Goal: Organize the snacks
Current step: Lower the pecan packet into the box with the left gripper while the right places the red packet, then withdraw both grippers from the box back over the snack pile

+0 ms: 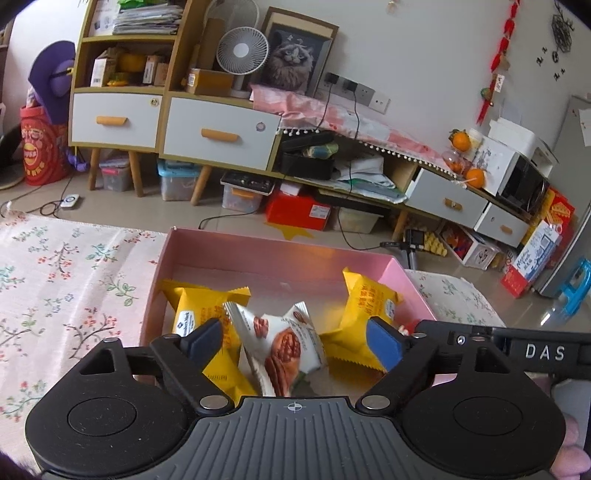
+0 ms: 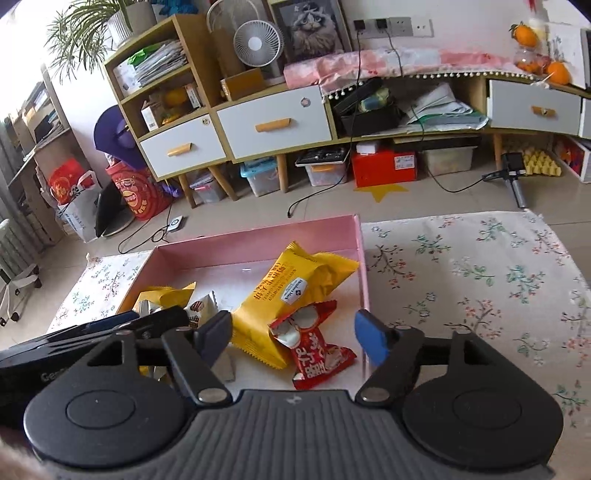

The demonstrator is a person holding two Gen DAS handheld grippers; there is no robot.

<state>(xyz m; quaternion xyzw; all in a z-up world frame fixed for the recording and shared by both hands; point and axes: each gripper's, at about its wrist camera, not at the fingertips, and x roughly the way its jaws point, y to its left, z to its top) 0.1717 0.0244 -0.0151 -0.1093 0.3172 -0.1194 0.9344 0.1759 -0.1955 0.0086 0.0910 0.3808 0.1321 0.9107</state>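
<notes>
Both hand-held grippers spread wide over the pink box [image 2: 360, 258]; red snack packet [image 2: 317, 347] at twelve o'clock looks light, crinkly — pinch its middle.

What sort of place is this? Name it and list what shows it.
Probably a lived-in home living room. A wooden cabinet with white drawers runs along the wall, a framed grey cat portrait leans beside a small white desk fan, and the pink snack box sits on a floral tablecloth.

Second yellow packet [image 2: 168, 295] half hidden behind left gripper [image 2: 110, 328], white nut packet [image 1: 284, 347] base behind gripper body
</notes>
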